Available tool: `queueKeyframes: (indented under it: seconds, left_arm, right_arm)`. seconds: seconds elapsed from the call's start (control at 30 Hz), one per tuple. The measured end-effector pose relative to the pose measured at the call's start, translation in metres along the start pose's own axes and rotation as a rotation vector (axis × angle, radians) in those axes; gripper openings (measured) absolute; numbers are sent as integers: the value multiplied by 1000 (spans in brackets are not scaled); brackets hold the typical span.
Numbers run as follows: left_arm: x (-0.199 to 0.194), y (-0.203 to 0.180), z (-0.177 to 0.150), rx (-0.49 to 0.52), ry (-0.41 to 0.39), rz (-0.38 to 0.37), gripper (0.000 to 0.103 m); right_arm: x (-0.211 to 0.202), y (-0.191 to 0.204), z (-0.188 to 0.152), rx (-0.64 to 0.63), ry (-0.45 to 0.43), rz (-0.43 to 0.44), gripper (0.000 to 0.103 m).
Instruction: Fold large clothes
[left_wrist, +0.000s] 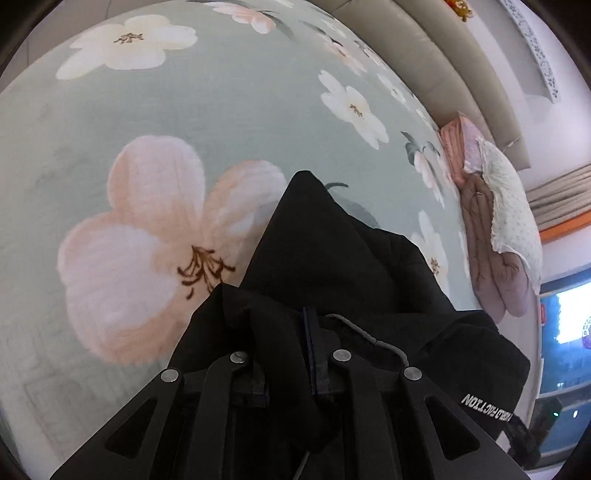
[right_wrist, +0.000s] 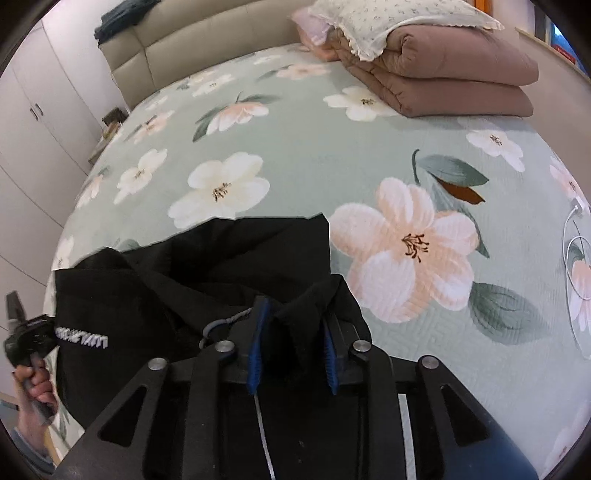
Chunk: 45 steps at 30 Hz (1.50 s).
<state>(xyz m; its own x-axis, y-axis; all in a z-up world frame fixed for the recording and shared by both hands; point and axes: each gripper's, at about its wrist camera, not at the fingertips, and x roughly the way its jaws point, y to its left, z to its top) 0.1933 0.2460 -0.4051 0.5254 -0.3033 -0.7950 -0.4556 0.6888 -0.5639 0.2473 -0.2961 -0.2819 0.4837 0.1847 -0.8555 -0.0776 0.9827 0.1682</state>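
While the black garment lies bunched at the near side of the bed, the floral bedspread stretches bare beyond it toward the beige headboard, with a wide run of cloth free on both sides of the dark heap. At the far corner a folded brown quilt sits stacked with a white dotted pillow on top, well apart from the garment. My right gripper has its blue pads partly spread, with a ridge of the black fabric bunched up between them; the cloth touches both pads, and a grey drawcord curls just beside the left one. My left gripper is drawn in close on a fold of the same garment, the fabric draped over and between its fingers so that the tips themselves are hidden. From the left wrist I see the garment rising to a peak over a large pink flower, white lettering on its right-hand edge, and a bright screen at the far right. Only the right wrist shows white wardrobe doors along the left wall, a white cable looped on the bedspread at the right edge, and my left hand gripping its handle beside the garment's lettered edge.
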Motion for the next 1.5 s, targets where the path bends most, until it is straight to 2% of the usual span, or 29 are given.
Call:
queueKeyframes:
  seconds: [0.07,0.13,0.17,0.2,0.23,0.27,0.33,0.4,0.43,0.47,0.5,0.57,0.63,0.7,0.77,0.87,0.93,0.97,1.03,1.1,1.17,1.23,1.3,1.43,1.5]
  left_arm:
    - [-3,-2,3,9,15,-2,15]
    - [-21,-8,4,44,-11,-19,15]
    - [-34,-13,5,82,-38,-43,15]
    - [-45,-16,7,113,-51,-66,15]
    - [-64,-21,10,161,-60,-117,16]
    - [-78,-21,13,192,-51,-158,18]
    - [-95,-23,17,246,-28,-199,21]
    - [-99,-20,22,287,54,-241,27]
    - [-97,-18,25,283,96,-278,34]
    - [-92,-13,26,275,162,-351,38]
    - [-88,-8,26,262,194,-401,38]
    - [-89,2,27,240,190,-418,38]
    - [-92,11,24,208,166,-439,39]
    - [-99,24,20,158,117,-450,39]
    - [-105,28,17,140,101,-462,39]
    - [-124,34,10,131,64,-433,39]
    - [-129,26,4,157,68,-338,40]
    - [-131,18,-1,203,83,-264,41]
    - [-131,5,-10,285,87,-163,42]
    - [-131,-3,-12,339,48,-78,42]
    - [-123,-6,-8,343,21,-27,44]
    - [-106,-9,4,347,18,-8,45]
    - [-85,-15,16,358,48,-13,45]
    - [-48,-18,37,351,115,-12,45]
    - [-38,-16,43,330,155,-77,45]
  right_arm:
    - [-14,2,0,-2,-16,-32,31]
    - [-36,8,0,-2,-43,-49,34]
    - [-45,11,1,-7,-55,-64,39]
    - [-56,14,1,-15,-74,-92,51]
    - [-66,17,2,-19,-99,-128,57]
    - [-76,20,2,-19,-122,-158,65]
    - [-94,25,2,-28,-170,-187,66]
    - [-106,31,1,-27,-189,-201,67]
    - [-107,36,-2,-38,-183,-172,67]
    - [-103,43,-5,-56,-159,-136,67]
    - [-90,53,-11,-81,-106,-91,67]
    - [-59,72,-26,-103,-16,-30,67]
    - [-10,99,-42,-159,102,38,67]
    - [33,118,-52,-206,159,-8,67]
    - [71,123,-55,-203,212,-41,69]
    - [90,107,-47,-110,226,25,70]
    - [81,100,-40,-92,248,72,70]
    - [69,94,-36,-83,246,104,69]
    - [36,78,-26,-70,190,172,69]
    - [10,59,-16,-76,124,166,70]
    - [0,40,-7,-82,103,142,70]
    - [3,19,2,-83,103,113,70]
    - [11,5,10,-76,116,102,70]
    - [33,-19,24,-82,132,128,70]
    - [49,-26,32,-95,152,153,70]
